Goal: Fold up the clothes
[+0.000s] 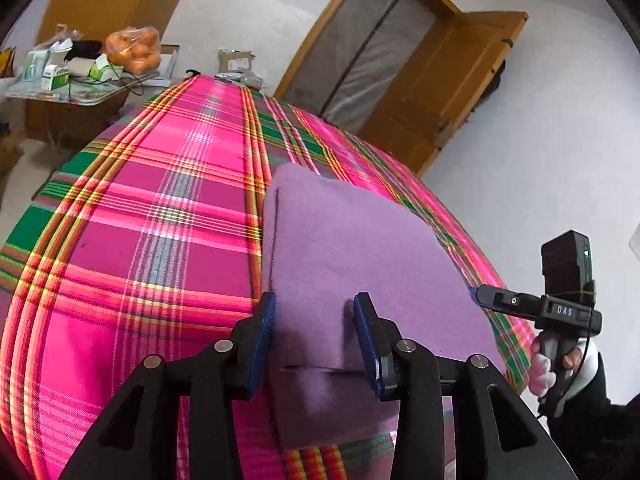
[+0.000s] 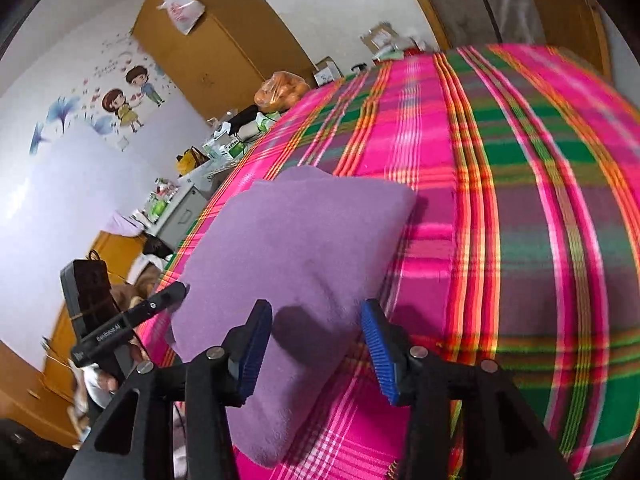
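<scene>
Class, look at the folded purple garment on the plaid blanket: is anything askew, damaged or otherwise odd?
Nothing looks damaged or spilled. The purple garment lies folded on the plaid blanket, but one corner at its far edge sticks out past the layer above it, so the fold is slightly uneven. Both grippers, left and right, are open.

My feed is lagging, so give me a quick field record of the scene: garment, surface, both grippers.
garment: purple cloth, folded into a compact stack
surface: pink and green plaid blanket, garment lying on it
left gripper: open, fingers straddling the near part of the garment
right gripper: open, over the garment's near end, not clamping it
clutter: bag of oranges on a side table beyond the blanket
</scene>
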Demonstrator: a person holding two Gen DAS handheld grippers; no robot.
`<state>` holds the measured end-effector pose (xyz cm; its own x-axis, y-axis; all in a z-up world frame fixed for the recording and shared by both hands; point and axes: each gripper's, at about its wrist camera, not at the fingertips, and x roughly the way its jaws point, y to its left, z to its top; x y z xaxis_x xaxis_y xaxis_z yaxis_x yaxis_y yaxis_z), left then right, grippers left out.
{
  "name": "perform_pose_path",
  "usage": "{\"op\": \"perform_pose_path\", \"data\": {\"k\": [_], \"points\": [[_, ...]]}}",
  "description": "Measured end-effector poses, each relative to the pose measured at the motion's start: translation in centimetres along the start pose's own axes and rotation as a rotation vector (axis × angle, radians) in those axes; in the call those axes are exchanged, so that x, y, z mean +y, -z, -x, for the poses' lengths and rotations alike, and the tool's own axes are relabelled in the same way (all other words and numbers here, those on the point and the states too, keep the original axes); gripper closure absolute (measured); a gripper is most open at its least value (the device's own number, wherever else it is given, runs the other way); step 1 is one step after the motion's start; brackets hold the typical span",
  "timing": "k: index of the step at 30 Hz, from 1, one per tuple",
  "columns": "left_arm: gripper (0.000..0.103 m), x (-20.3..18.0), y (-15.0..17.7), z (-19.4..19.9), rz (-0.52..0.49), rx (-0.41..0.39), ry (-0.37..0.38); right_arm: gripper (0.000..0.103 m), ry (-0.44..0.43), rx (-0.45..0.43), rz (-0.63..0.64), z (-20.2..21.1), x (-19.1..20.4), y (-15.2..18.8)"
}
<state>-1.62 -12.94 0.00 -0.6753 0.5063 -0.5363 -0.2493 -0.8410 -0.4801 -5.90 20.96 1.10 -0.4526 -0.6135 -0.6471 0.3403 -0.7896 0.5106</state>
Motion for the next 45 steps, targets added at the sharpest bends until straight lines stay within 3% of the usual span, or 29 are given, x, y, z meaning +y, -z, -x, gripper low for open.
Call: {"op": "perform_pose_path", "data": {"k": [6,14,18,25,32,39,45], "points": [[0.062,0.4,-0.2,0.1,0.044,0.053,-0.003,0.050,-0.085,0.070,-0.087,-1.2,-1.3,0.3],[0.062,-0.1,-1.7,-1.4,0.014,0.117,-0.027,0.046,-0.103,0.086,-0.111,-2.6,-1.4,-1.5],[0.061,-0.3,-2.1,-2.0,0.012,0.111,-0.051,0.039,-0.139,0.064,-0.169,-3.2,-1.9,-2.1],[0.061,-1.1,-1.4,-1.7,-0.016,0.079,-0.087,0.039,-0.171,0.112,-0.176,-2.6,-1.7,-1.2],[0.061,-0.2,-2.4,-2.5,-0.010,0.098,-0.046,0.039,-0.151,0.111,-0.173,-3.8,-1.0,-2.1],[0.061,-0.5,-2.7,-3.0,-0.006,0.105,-0.068,0.065,-0.164,0.075,-0.140,-3.5,-0.6,-3.7],[0.061,-1.0,-2.7,-3.3,0.005,0.110,-0.083,0.067,-0.149,0.040,-0.105,-3.3,-1.0,-5.3]]}}
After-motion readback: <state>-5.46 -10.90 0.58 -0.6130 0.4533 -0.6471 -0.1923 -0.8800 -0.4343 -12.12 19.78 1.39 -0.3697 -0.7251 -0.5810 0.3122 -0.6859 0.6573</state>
